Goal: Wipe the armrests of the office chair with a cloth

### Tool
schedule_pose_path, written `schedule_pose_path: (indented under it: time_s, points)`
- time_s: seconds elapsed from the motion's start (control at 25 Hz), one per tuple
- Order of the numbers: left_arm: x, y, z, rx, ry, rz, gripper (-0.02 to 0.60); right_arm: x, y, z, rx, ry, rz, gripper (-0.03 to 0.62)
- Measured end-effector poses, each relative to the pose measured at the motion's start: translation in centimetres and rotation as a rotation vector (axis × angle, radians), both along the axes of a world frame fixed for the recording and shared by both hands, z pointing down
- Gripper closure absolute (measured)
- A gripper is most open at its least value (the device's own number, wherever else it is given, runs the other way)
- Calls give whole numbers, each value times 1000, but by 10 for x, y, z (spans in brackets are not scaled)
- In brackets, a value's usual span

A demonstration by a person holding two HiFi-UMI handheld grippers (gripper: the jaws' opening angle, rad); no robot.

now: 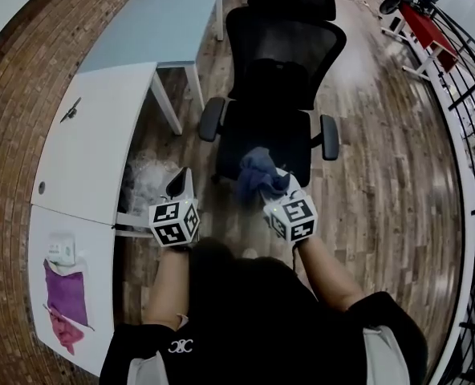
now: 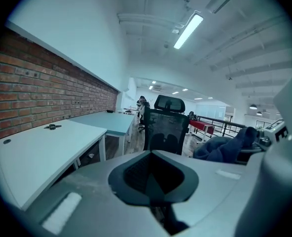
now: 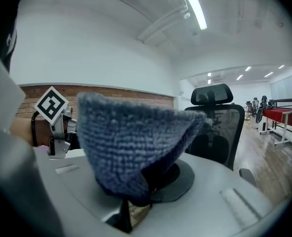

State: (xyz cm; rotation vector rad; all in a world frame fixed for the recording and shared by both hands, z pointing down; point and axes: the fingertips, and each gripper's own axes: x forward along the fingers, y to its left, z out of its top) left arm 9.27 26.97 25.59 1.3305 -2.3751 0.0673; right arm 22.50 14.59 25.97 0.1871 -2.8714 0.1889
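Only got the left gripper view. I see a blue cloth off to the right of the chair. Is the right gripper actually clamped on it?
Observer: Yes. In the right gripper view the right gripper has its jaws shut on the blue cloth, which bunches up over them.
Operator: Touching an armrest yet?
Observer: No. The head view shows it held near the front edge of the seat, between the armrest nearer the desk and the far armrest, apart from both.
Operator: Any other cloth around?
Observer: A purple cloth lies on the white desk, by the person's left side.
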Motion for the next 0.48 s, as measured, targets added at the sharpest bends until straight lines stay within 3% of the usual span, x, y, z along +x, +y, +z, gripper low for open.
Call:
schedule_pose_path:
  time_s: [0.24,0.48]
  points:
    - [-48,-11,30,-20,19,-10,575,-48,-12,23,12,58,-15,533]
    - [-122,-53,52,4,78,86,575,-115,-37,45,34,122,19,533]
